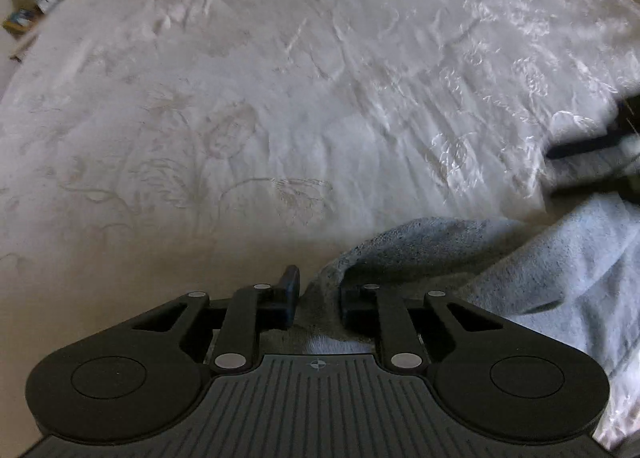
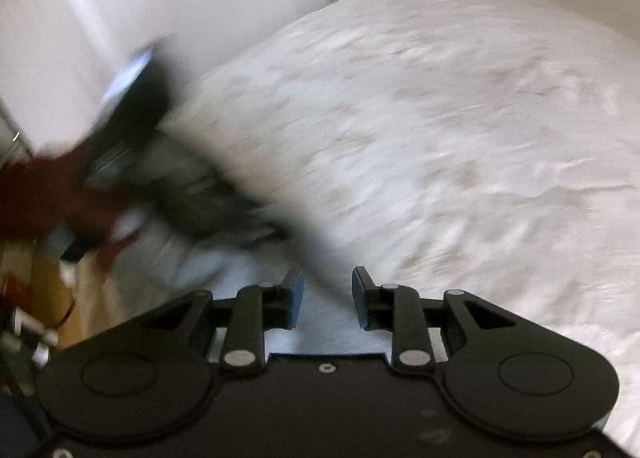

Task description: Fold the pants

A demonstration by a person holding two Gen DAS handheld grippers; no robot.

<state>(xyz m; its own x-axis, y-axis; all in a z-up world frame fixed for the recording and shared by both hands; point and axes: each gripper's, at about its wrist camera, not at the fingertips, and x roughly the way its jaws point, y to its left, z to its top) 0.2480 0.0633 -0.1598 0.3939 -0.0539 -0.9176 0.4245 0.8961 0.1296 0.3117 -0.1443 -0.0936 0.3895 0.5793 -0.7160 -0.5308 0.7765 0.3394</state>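
Your pants [image 1: 560, 266] are grey cloth, soft and fuzzy like fleece, matt. The bedspread [image 1: 280, 98] under them is white cloth with a faint sheen, embroidered and creased. Your left gripper [image 1: 319, 298] is matt black plastic with dull silver metal pins.

**White bed, grey pants at the edge**

I saw the bed [image 1: 280, 98] spread with a wrinkled white cover with faint embroidery, and the grey pants [image 1: 560, 278] lay bunched on it at the near right side.
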